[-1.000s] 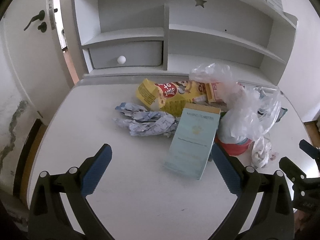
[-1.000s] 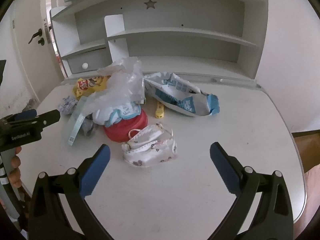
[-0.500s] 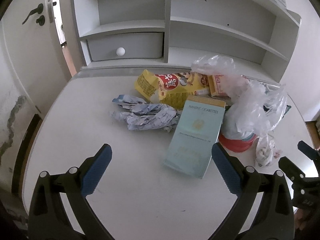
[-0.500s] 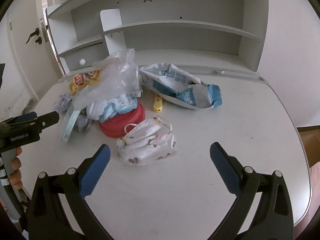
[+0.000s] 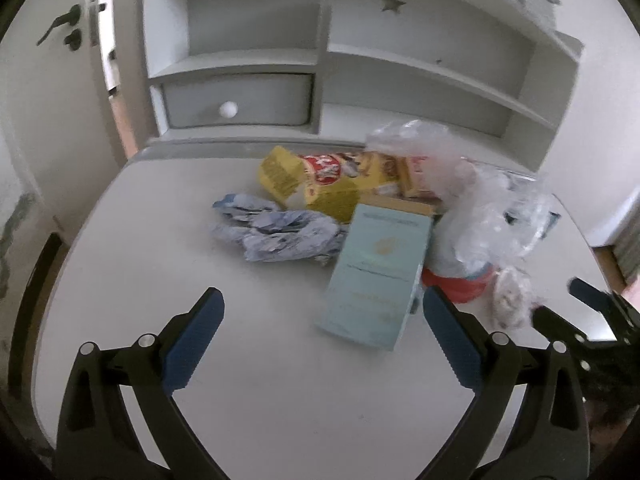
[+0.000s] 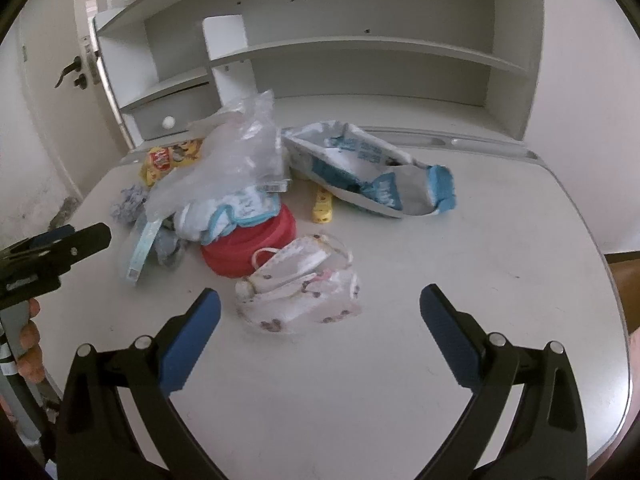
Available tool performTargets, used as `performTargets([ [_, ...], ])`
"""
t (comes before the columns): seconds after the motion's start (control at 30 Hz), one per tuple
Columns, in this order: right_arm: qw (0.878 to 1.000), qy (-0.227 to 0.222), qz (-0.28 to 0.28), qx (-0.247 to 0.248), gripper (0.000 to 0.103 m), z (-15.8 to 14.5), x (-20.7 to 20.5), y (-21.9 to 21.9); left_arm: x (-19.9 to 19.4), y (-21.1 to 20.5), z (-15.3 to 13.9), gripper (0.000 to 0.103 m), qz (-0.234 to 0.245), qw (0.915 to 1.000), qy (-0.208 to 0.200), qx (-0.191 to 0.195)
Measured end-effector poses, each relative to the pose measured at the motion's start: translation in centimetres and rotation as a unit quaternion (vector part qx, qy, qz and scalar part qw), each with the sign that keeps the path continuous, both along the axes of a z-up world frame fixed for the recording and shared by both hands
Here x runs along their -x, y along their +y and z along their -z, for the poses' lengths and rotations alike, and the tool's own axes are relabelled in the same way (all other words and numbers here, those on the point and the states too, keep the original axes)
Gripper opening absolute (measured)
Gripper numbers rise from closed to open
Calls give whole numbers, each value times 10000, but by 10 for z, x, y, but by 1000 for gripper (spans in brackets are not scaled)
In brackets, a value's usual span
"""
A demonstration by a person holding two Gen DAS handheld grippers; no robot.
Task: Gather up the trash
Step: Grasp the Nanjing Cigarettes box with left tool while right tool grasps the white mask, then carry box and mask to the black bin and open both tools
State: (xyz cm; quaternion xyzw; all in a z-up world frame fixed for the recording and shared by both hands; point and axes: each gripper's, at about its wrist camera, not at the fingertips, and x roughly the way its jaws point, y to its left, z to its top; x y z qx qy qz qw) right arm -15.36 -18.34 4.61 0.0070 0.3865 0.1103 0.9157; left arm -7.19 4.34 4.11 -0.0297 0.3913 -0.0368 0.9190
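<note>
The left claw (image 5: 320, 336) hangs above the white tabletop (image 5: 240, 380) with its blue-padded fingers spread wide and nothing between them. Just ahead of it lies a pale teal box (image 5: 378, 272), one end propped up on the trash heap; crumpled blue-white paper (image 5: 280, 232) touches its left side, and a yellow snack bag (image 5: 320, 182) lies behind.

The right claw (image 6: 320, 332) is spread too — empty, with a crumpled face mask (image 6: 298, 292) on the tabletop just ahead of its fingertips. Beyond the mask sits a red lid (image 6: 248, 246) under a clear plastic bag (image 6: 230, 152). A torn blue-and-white wrapper (image 6: 372, 176) lies to the right, a small yellow piece (image 6: 323, 208) beside it. White shelves (image 6: 360, 48) stand behind the heap.
</note>
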Motion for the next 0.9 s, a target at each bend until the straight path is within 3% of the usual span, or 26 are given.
performTargets([
  [0.2, 9996, 36, -265, 119, 96, 10, -3, 9, -1, -16, 11, 96, 372, 9988, 72, -321],
  [0.33, 9994, 103, -270, 166, 96, 15, -10, 11, -18, -28, 20, 73, 562, 9975, 220, -357],
  [0.47, 9990, 153, -308, 287, 95, 19, -20, 15, -36, -33, 28, 73, 629, 9969, 395, -268],
  [0.5, 9988, 178, -325, 304, 91, 20, -23, 16, -39, -34, 29, 73, 658, 9967, 402, -236],
  [0.53, 9988, 199, -334, 309, 88, 22, -25, 17, -42, -36, 29, 66, 693, 9965, 400, -221],
  [0.57, 9987, 239, -350, 280, 76, 24, -27, 18, -44, -36, 30, 57, 729, 9963, 411, -198],
  [0.6, 9987, 282, -380, 189, 66, 26, -28, 18, -45, -36, 30, 57, 769, 9960, 425, -145],
  [0.67, 9985, 311, -458, -50, 60, 27, -27, 16, -45, -35, 29, 56, 792, 9959, 428, -93],
  [0.8, 9981, 200, -534, -219, 35, 24, -20, 13, -32, -24, 14, 56, 653, 9977, 128, -93],
  [0.9, 9988, 46, -385, -298, 31, 18, -17, 7, -25, -10, -4, 56, 490, 9987, -108, -39],
])
